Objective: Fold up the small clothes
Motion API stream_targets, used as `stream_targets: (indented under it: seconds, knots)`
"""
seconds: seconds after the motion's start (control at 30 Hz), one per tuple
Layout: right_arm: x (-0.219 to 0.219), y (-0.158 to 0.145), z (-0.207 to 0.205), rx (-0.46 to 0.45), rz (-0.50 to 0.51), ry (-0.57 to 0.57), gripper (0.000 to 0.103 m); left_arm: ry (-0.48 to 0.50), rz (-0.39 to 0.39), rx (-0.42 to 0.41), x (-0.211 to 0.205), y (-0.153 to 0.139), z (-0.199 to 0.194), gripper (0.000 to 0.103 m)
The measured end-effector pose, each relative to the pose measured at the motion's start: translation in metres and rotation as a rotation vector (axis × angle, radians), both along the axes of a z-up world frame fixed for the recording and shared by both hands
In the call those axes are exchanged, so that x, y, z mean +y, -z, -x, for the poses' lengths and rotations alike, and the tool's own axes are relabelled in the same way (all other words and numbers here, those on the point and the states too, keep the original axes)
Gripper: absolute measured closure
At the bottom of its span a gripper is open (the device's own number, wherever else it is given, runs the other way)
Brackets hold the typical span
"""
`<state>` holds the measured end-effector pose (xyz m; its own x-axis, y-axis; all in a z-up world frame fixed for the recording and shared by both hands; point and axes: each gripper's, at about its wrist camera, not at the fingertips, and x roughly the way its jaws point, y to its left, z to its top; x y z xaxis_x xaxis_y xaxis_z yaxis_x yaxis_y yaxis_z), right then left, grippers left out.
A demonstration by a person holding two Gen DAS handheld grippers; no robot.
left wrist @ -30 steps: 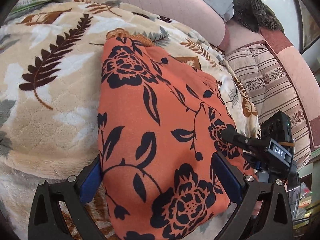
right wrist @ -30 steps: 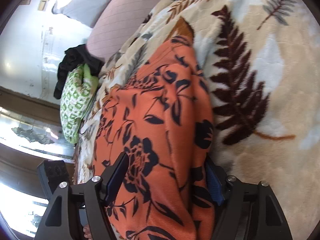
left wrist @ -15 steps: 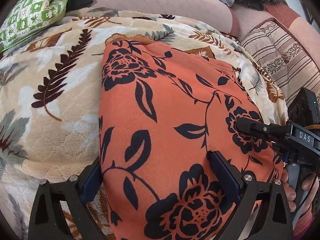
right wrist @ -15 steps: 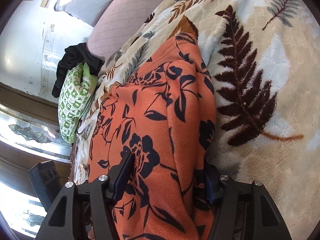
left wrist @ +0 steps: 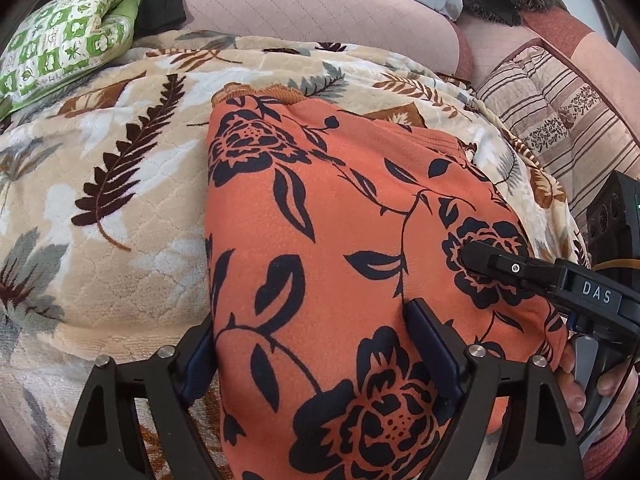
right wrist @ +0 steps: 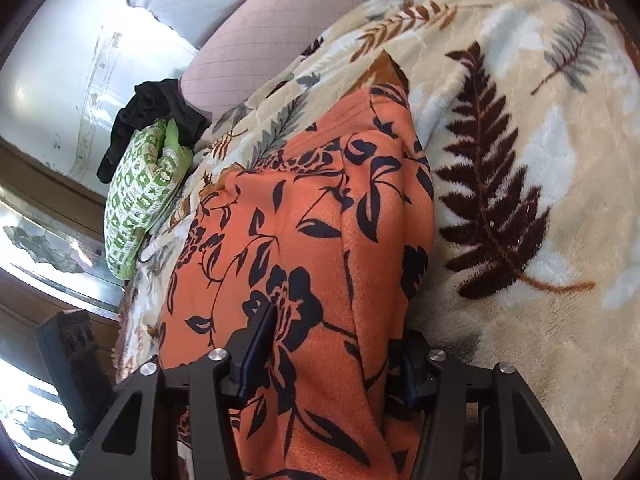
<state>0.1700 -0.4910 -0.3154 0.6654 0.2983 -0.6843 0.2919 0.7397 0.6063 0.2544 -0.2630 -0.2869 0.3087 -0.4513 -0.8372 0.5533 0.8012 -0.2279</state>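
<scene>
An orange garment [left wrist: 320, 240] with a black flower print lies on a beige fern-print blanket [left wrist: 100, 200]. My left gripper [left wrist: 312, 344] straddles the garment's near left edge, its jaws closing on the cloth. My right gripper [right wrist: 336, 344] grips the garment's [right wrist: 312, 240] near right part, its jaws closed in on a bunched fold. The right gripper's finger also shows in the left wrist view [left wrist: 492, 264], resting on the cloth. The garment's underside is hidden.
A green-and-white patterned pillow [left wrist: 60, 48] and a black cloth [right wrist: 156, 112] lie at the far left. A pink sofa back [left wrist: 312, 4] runs behind the blanket. A striped cushion [left wrist: 560, 120] lies to the right.
Both grippers' jaws have narrowed on the garment. The near edge of the cloth has bunched up between them, and both cameras have shifted slightly forward.
</scene>
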Motion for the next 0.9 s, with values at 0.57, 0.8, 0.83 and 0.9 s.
stream_targets:
  seconds: [0.57, 0.8, 0.83, 0.9]
  knots:
    - [0.004, -0.003, 0.000, -0.024, 0.048, 0.007, 0.054, -0.021, 0.123, 0.090, 0.013, -0.005, -0.013, 0.053]
    - [0.020, -0.024, 0.005, -0.081, 0.161, 0.006, 0.061, -0.020, 0.151, 0.074, 0.019, -0.012, -0.012, 0.060]
    - [0.022, -0.027, 0.005, -0.088, 0.173, 0.005, 0.061, -0.018, 0.155, 0.069, 0.020, -0.015, -0.011, 0.060]
    - [0.026, -0.035, 0.008, -0.111, 0.190, 0.005, 0.062, -0.017, 0.163, 0.058, 0.023, -0.019, -0.009, 0.060]
